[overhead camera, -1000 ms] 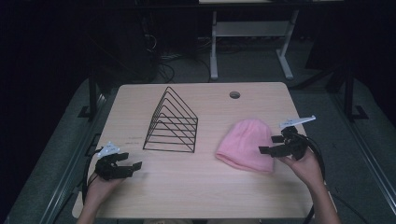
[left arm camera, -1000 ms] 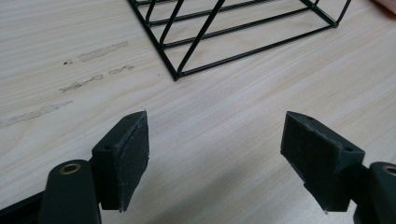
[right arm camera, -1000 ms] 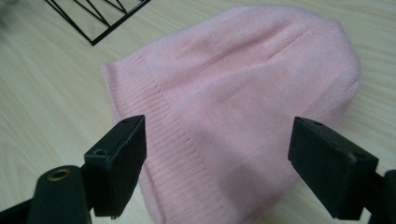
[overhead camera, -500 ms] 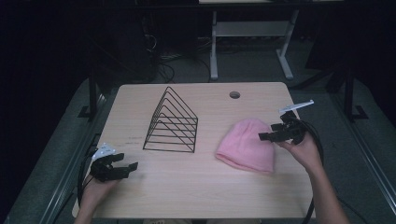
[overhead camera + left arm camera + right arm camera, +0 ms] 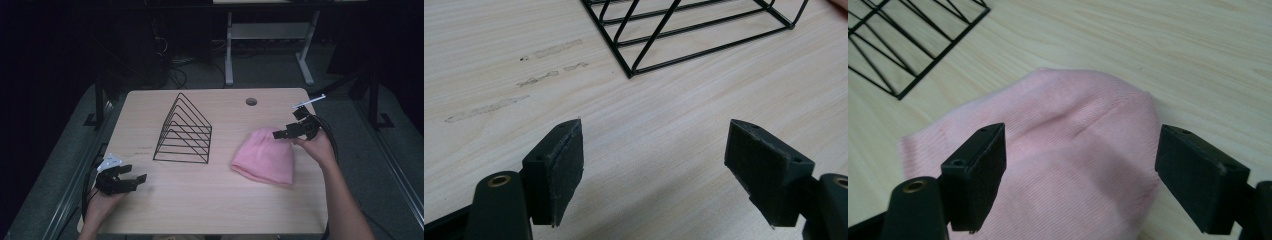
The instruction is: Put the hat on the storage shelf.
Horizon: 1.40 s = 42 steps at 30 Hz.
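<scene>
Hat: pink knit hat (image 5: 264, 158) lies flat on the right half of the wooden table (image 5: 210, 210), its rounded crown toward the far right, its open brim toward the near edge.
Right gripper: right gripper (image 5: 284, 133) hangs just over the crown end of the hat, jaws spread wide; in the right gripper view (image 5: 1078, 165) the pink knit lies between and beyond the two black jaws, and neither pad presses on it.
Right hand: right hand (image 5: 315, 146) comes in from the right side, just past the hat's far right edge.
Left gripper: left gripper (image 5: 134, 176) sits low at the near left corner of the table, jaws spread, with bare wood between them (image 5: 654, 165).
Rack: black wire rack (image 5: 184, 131), wedge-shaped, stands at the middle of the table, left of the hat and apart from it; its near corner shows at the top of the left gripper view (image 5: 630, 74).
Table marks: faint pale smears (image 5: 514, 85) lie on the wood left of the rack.
</scene>
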{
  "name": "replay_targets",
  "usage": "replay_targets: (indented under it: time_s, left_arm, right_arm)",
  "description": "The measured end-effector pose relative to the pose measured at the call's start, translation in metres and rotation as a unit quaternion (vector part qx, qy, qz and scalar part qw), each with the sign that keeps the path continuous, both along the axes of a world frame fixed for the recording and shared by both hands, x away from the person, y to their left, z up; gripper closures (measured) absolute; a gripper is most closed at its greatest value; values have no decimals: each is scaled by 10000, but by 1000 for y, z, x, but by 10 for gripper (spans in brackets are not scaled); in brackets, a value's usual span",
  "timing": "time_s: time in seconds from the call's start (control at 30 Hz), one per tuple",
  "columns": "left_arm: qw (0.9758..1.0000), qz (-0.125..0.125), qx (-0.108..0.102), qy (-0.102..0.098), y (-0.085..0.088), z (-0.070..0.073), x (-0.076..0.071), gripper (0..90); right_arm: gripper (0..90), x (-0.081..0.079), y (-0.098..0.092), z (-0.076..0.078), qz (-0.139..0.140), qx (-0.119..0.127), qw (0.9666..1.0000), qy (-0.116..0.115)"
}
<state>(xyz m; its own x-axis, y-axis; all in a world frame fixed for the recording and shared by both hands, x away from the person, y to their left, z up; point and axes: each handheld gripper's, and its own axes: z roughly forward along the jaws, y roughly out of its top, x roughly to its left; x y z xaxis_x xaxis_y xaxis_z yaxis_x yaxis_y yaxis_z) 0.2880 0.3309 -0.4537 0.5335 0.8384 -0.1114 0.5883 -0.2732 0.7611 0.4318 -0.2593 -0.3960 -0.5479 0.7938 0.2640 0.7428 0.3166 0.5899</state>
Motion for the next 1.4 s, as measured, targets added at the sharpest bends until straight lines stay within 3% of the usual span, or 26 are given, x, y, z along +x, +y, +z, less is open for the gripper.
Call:
replay_targets:
  time_s: [0.47, 0.67, 0.9, 1.03, 1.4]
  left_arm:
    - [9999, -60, 68, 43, -2, 0, 0, 238]
    - [10000, -30, -4, 30, -1, -1, 1, 238]
    - [10000, -66, 36, 43, -1, -1, 3, 238]
    - [10000, -35, 0, 42, 1, -1, 2, 238]
    - [9999, -65, 39, 104, 1, -3, 3, 238]
  right_arm:
    - [250, 29, -4, -22, -198, -109, 9987, 467]
    - [355, 35, -5, -36, -344, -128, 9961, 796]
    - [430, 37, -5, -42, -384, -224, 9946, 934]
    - [507, 38, -7, -49, -388, -75, 9932, 1095]
    - [606, 39, -12, -58, -342, 233, 9921, 1181]
